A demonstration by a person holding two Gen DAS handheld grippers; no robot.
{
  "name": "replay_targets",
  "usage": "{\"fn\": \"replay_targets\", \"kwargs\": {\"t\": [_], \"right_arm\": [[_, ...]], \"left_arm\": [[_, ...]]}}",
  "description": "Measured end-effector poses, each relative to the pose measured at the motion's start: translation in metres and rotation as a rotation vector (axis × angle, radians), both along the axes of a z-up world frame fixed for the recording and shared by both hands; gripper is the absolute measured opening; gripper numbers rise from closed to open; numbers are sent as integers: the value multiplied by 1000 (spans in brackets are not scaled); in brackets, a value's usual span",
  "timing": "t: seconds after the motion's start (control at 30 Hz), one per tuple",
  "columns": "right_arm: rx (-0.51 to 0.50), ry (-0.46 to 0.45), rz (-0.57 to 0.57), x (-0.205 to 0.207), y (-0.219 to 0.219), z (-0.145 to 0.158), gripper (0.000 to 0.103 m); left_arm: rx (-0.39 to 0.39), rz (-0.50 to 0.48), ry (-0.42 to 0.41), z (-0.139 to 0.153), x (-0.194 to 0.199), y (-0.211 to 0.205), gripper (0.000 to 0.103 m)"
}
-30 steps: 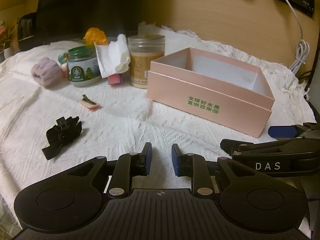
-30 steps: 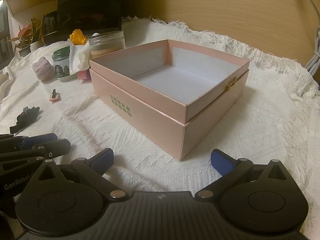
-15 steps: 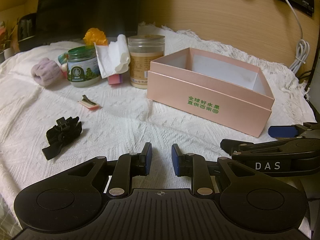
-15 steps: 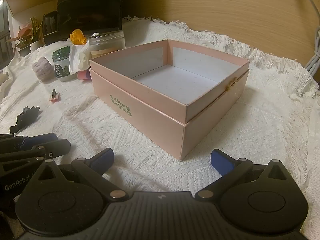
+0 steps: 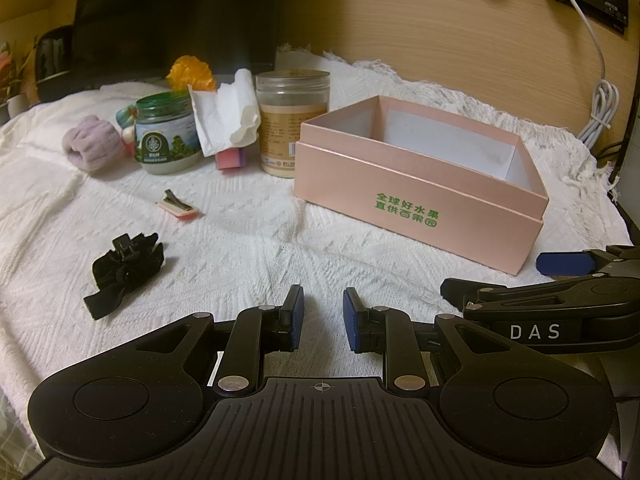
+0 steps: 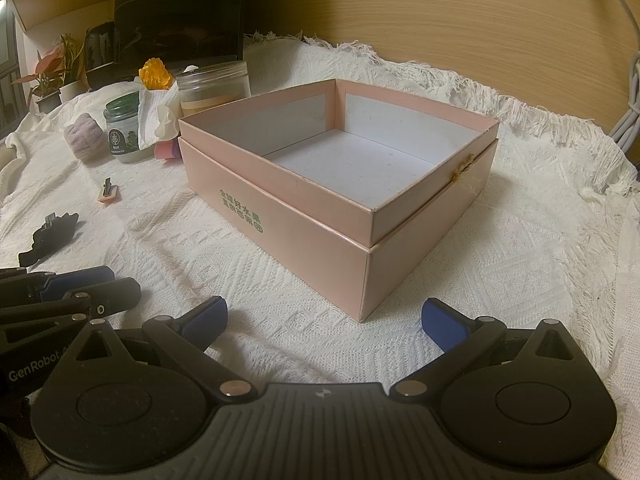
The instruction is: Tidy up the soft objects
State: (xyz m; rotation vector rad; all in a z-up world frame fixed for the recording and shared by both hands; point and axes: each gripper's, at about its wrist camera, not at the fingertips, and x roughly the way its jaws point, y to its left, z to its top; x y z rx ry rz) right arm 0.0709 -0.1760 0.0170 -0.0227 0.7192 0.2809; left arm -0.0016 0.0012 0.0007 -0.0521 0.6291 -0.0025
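An open, empty pink box [image 5: 420, 196] stands on the white cloth; it also shows in the right wrist view [image 6: 340, 184]. A black fabric hair clip [image 5: 126, 270] lies left of my left gripper [image 5: 322, 306], which is open a little and empty above the cloth. A lilac fluffy scrunchie [image 5: 92, 148] and an orange one [image 5: 190, 72] lie at the back left. A small pink hair clip [image 5: 178, 208] lies between them and the black clip. My right gripper [image 6: 324, 316] is wide open and empty, in front of the box's near corner.
A green-lidded jar [image 5: 166, 140], a crumpled tissue [image 5: 224, 120], a pink sponge block [image 5: 230, 158] and a tall clear jar [image 5: 292, 120] stand behind the box's left side. A wooden wall [image 5: 440, 40] with a white cable [image 5: 600, 96] is at the back.
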Motion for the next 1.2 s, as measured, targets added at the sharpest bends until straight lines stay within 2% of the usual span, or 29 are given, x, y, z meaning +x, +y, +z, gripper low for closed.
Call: {"fn": "replay_targets", "kwargs": {"t": [1.2], "right_arm": [[-8,0,-6,2,3,-2,103]], "left_arm": [[10,1,-1,0,1,0,25]]}}
